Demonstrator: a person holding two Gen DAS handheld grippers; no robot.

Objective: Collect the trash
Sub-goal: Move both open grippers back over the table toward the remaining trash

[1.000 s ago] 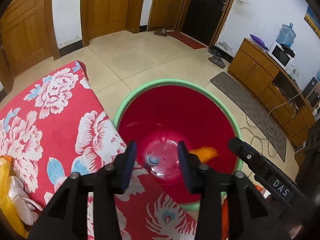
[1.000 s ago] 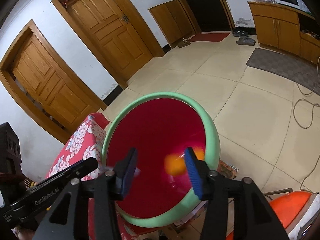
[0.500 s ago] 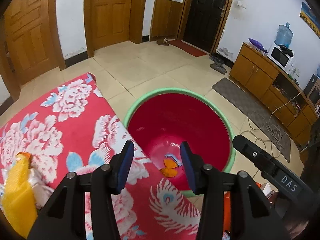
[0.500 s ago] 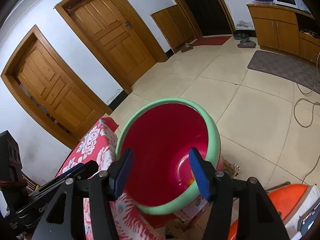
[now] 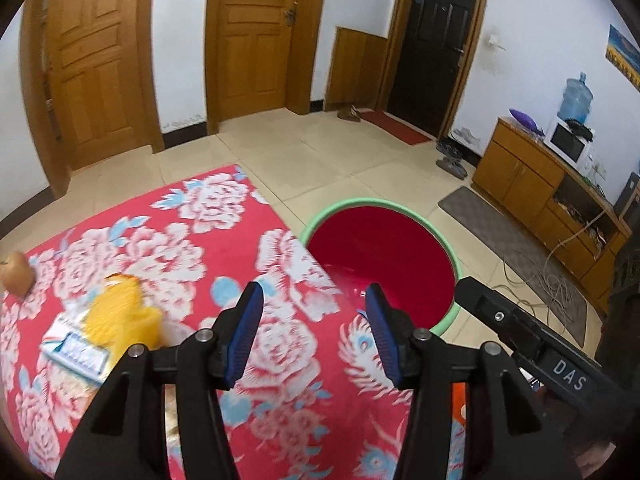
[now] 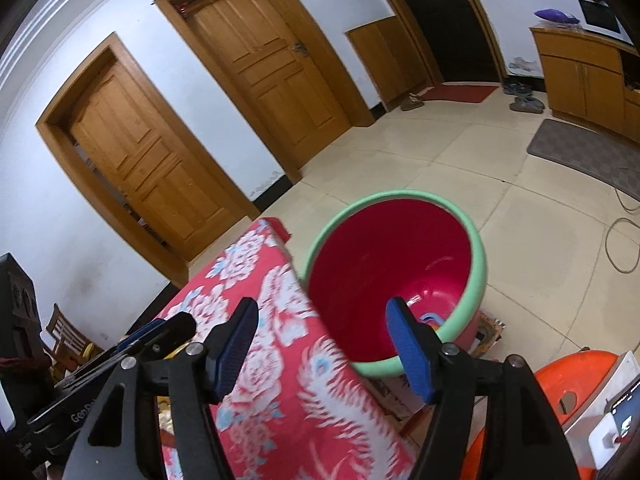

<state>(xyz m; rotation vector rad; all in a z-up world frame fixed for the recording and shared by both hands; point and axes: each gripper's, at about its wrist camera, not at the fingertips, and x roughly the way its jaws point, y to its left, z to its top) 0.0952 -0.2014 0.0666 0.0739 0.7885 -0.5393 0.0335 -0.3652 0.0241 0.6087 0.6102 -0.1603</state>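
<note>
Two hand-held grippers, both empty: left hand-held gripper (image 5: 314, 334) is released with nothing between its blue pads, and right hand-held gripper (image 6: 322, 346) is likewise spread wide, jaws on both having just been opening, nothing caught in either. Target bin is the round red plastic basin with the green rim (image 5: 448, 252), sitting on the tiled floor just beside the edge of the bench under the red floral cloth (image 5: 168, 248). Remaining trash looks to be the crumpled yellow wrapper (image 5: 118, 314) lying on a white-and-blue printed packet (image 5: 76, 354) at the left of the bench, well apart from the basin; a small brown rounded object (image 5: 16, 274) sits further left, can't tell if it counts as trash. My read: next step is a reach back for that pile. Do it well by coming in low with the left jaws straddling the yellow wrapper, pinch the bulk rather than a loose corner, and lift clear before swinging over the rim. Basin bottom is mostly hidden from the left view by the cloth edge; right view shows only a sliver of something coloured (image 6: 430, 317) behind a pad, too small to identify. Both frames are motion-blurred.
</note>
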